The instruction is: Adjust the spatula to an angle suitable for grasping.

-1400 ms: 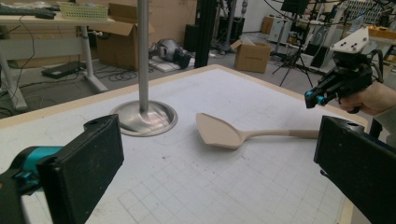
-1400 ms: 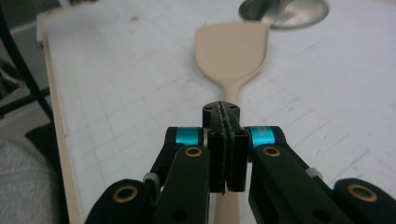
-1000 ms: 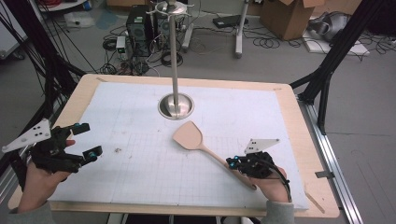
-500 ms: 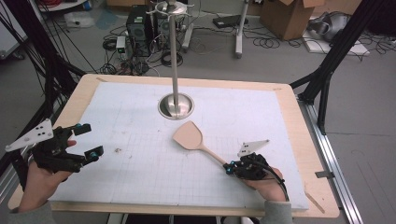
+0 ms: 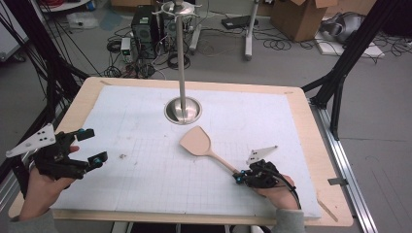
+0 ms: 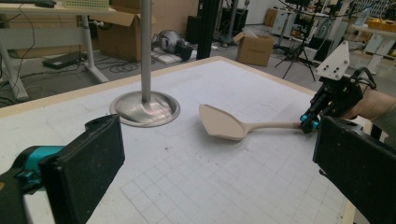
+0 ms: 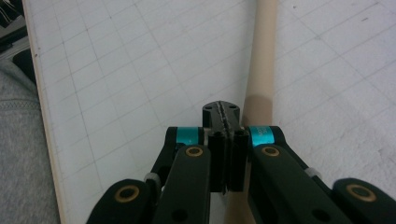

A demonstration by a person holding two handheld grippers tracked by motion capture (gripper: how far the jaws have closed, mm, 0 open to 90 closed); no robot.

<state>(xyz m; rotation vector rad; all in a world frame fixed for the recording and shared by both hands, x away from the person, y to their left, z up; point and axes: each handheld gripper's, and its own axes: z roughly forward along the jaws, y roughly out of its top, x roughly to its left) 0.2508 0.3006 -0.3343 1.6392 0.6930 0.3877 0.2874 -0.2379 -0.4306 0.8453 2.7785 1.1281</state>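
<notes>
A cluttered workshop floor with cables and cardboard boxes lies beyond the wooden tabletop [image 5: 313,160], which carries a white gridded mat.

Nearest the person, the left claw [image 5: 94,144] hovers at the mat's left edge with its jaws spread wide and nothing between them. The right claw [image 5: 238,177] sits low at the tail of the wooden spatula [image 5: 197,141], which lies flat mid-mat, blade pointing toward the metal stand [image 5: 183,110] farther back.

To take the spatula cleanly, I'd say the right claw should open, shift sideways over the handle and close squarely across it.

The high view makes it look like a grip. The right gripper view shows the pads pressed together on nothing, the handle [image 7: 261,60] running just beside them. The left gripper view shows the blade lying flat on the mat.
</notes>
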